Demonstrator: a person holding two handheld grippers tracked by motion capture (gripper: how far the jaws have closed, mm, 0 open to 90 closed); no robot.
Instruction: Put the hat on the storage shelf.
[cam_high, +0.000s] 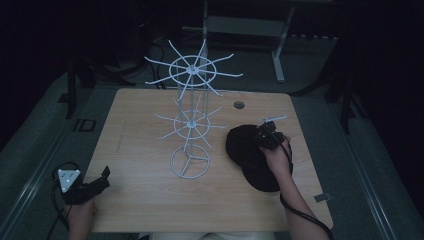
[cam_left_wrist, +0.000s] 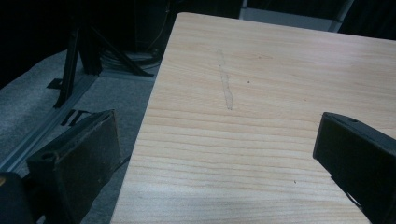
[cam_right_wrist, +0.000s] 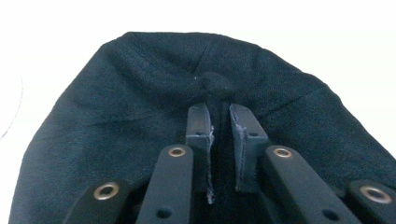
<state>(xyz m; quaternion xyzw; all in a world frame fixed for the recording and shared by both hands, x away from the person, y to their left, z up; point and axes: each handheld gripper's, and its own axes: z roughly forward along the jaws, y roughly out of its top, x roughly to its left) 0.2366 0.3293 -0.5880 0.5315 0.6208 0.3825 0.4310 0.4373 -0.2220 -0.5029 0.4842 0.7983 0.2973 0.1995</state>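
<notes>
A black cap (cam_high: 252, 157) is lying on the right side of the table (cam_high: 145, 200), just right of the white wire rack (cam_high: 190, 120) standing at the middle. Its long axis is running from far-left to near-right, crown toward the rack and what looks like the brim pointing near-right. The right gripper (cam_high: 267, 134) is sitting over the cap's far part, its jaws nearly pressed together over the crown fabric (cam_right_wrist: 205, 84); whether they are pinching cloth I cannot tell. The left gripper (cam_high: 102, 177) is waiting well apart at the near-left corner, jaws spread wide over bare wood. The right hand is plainly nearer.
</notes>
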